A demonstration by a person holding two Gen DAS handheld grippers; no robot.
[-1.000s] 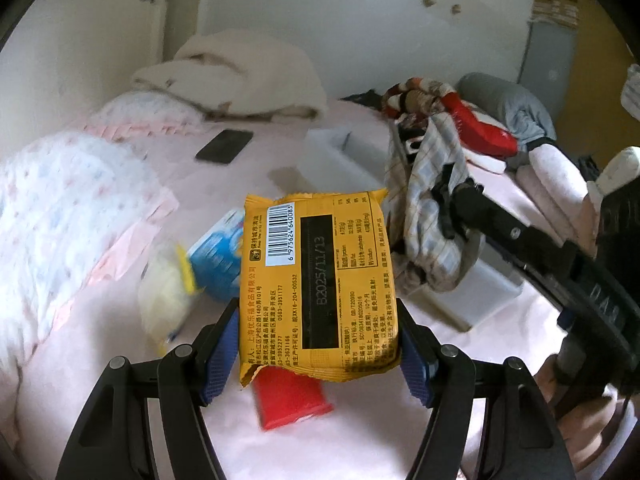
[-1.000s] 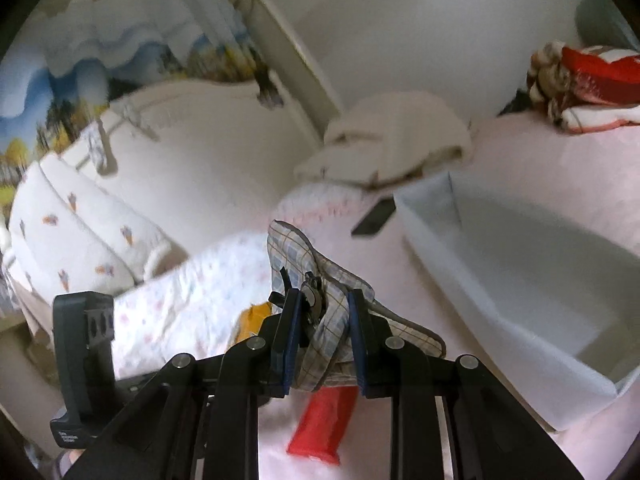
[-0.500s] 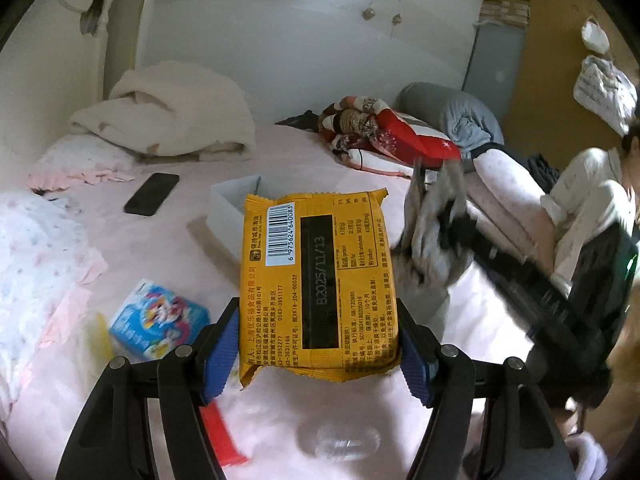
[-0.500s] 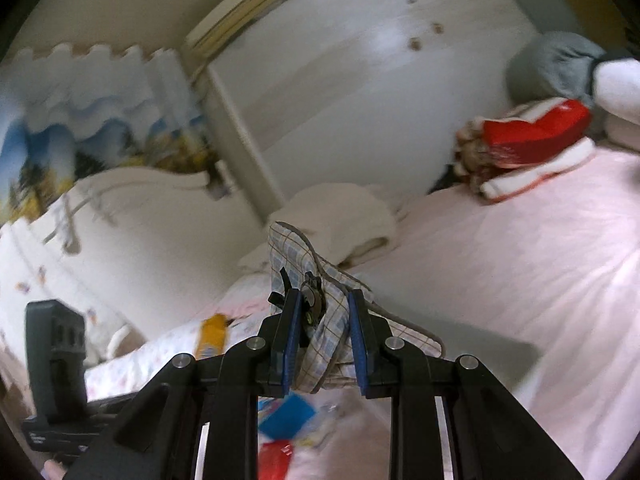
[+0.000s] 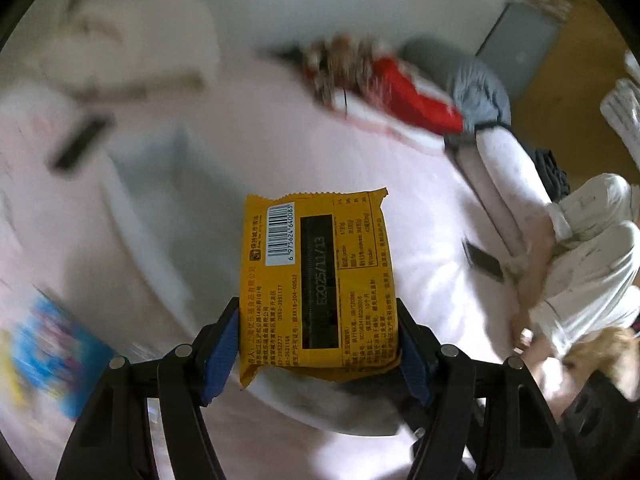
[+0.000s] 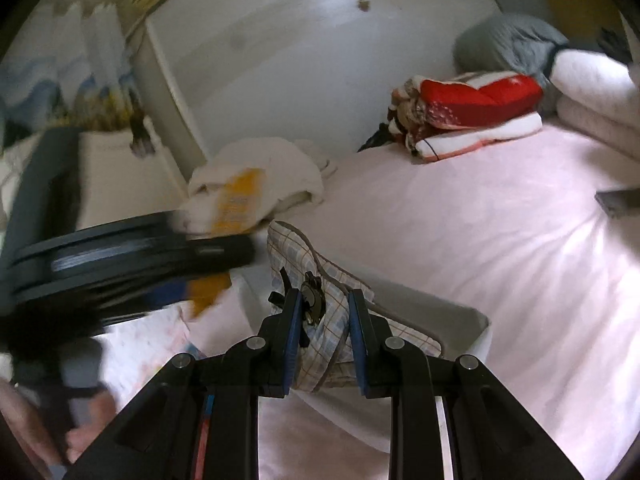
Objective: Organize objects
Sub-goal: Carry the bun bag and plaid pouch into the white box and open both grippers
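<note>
My left gripper (image 5: 318, 312) is shut on a yellow snack packet (image 5: 316, 280), gripped by its sides between the blue pads with the barcode side facing me. It hangs over the pink bed beside a blurred white bin (image 5: 140, 224). My right gripper (image 6: 324, 304) is shut on a plaid cloth pouch (image 6: 296, 248) with a dark metal clasp. The pouch hangs over the white bin (image 6: 460, 312), which lies just beyond the fingers. In the right wrist view the left gripper is a dark blur at the left, with the yellow packet (image 6: 240, 196) sticking out of it.
A blue packet (image 5: 44, 352) and a black phone (image 5: 76, 144) lie left of the bin. A red and white folded blanket (image 6: 472, 112) and a grey pillow (image 6: 508, 44) sit at the back. A cream blanket (image 6: 288, 168) is at the wall. A person in white (image 5: 592, 248) sits at the right.
My left gripper has swung right with the yellow packet, so the blue packet and phone slid left. The right view turned right; the left gripper now crosses it, close and blurred.
</note>
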